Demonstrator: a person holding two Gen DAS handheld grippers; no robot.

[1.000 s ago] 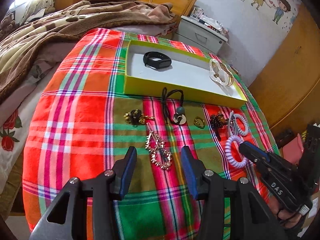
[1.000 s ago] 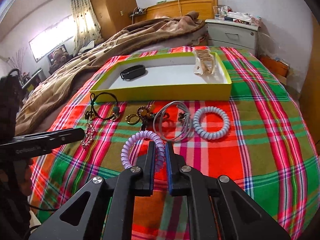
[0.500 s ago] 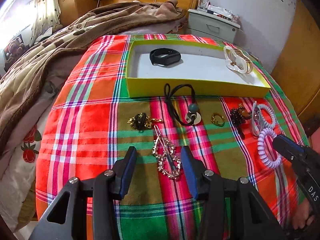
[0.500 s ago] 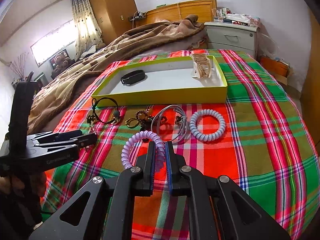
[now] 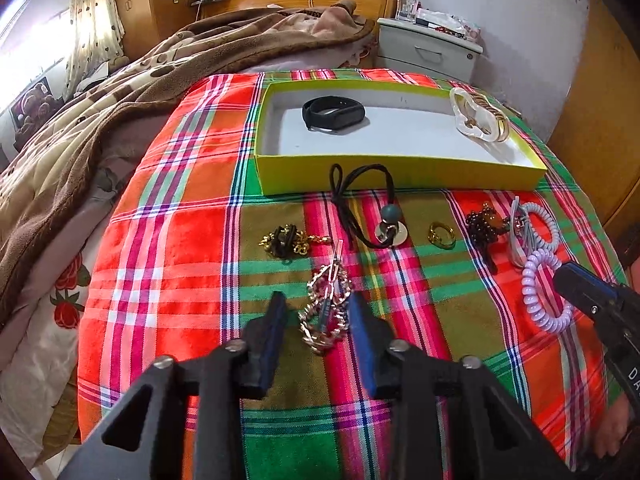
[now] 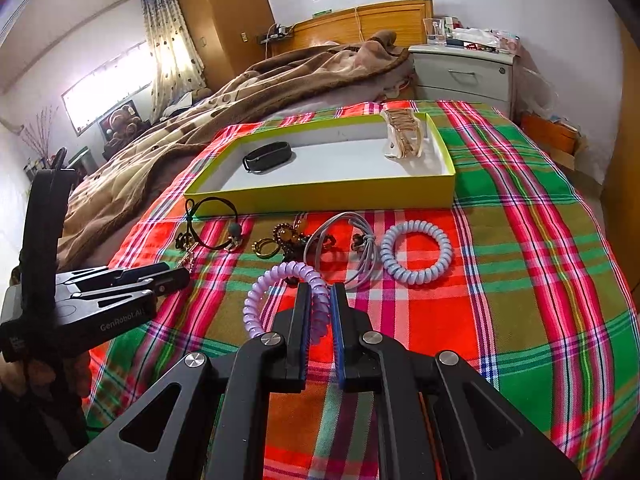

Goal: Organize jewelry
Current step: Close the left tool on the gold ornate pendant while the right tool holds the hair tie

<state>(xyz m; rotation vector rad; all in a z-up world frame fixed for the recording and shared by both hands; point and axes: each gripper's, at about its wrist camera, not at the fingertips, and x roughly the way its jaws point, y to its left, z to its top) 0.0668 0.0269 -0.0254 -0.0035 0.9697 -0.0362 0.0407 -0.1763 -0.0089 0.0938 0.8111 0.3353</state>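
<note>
A yellow tray [image 5: 360,178] [image 6: 320,196] on the plaid cloth holds a black band [image 5: 334,114] [image 6: 269,157] and a cream hair claw [image 5: 478,120] [image 6: 402,138]. Loose jewelry lies in front of it. My left gripper [image 5: 318,314] is open, its jaws on either side of a gold chain hair clip [image 5: 326,312] on the cloth. My right gripper [image 6: 319,310] is shut on a purple spiral hair tie [image 6: 280,292] [image 5: 544,292] that rests on the cloth.
On the cloth lie a black cord necklace [image 5: 372,208], a gold-and-black clip [image 5: 286,240], a gold ring [image 5: 442,235], dark beads [image 5: 484,222], grey elastics [image 6: 352,248] and a blue spiral tie [image 6: 416,250]. A brown blanket [image 5: 120,100] lies left, a nightstand [image 6: 464,74] behind.
My left gripper has moved forward and its jaws have narrowed around the gold chain clip. My right gripper stays shut on the purple tie.
</note>
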